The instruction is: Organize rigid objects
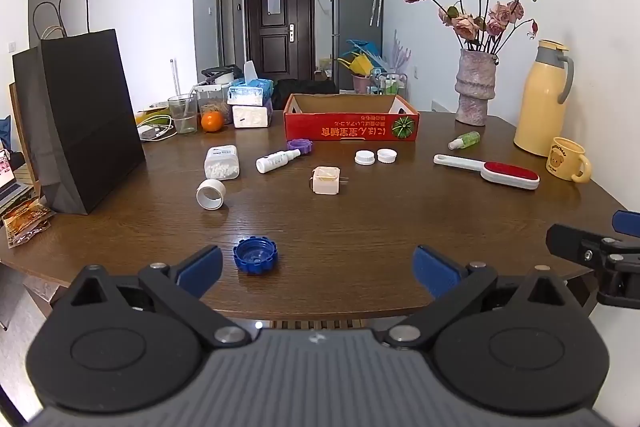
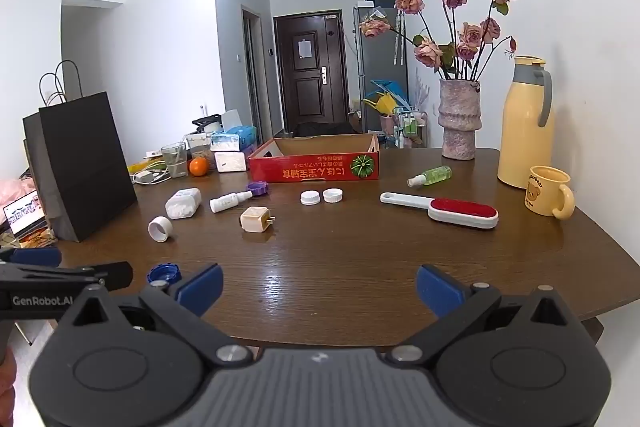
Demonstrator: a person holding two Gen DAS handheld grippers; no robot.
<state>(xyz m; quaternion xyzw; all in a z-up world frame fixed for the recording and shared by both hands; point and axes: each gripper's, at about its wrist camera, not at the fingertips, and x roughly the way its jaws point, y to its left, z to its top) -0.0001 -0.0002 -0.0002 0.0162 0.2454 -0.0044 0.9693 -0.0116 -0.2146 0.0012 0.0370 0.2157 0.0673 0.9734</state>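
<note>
Our left gripper (image 1: 316, 267) and right gripper (image 2: 318, 289) both stand spread wide, holding nothing, at the near edge of the table (image 1: 360, 227). We read "GenRobot.AI" on the left one. The blue cap (image 1: 256, 255) lies between the left fingers; the red cardboard box (image 1: 352, 125) with upside-down Japanese print sits well beyond.

table (image 1: 360, 227): glossy wood grain | box (image 1: 352, 127): printed cardboard | blue cap (image 1: 256, 255): ribbed plastic | bag (image 1: 80, 115): matt paper
</note>
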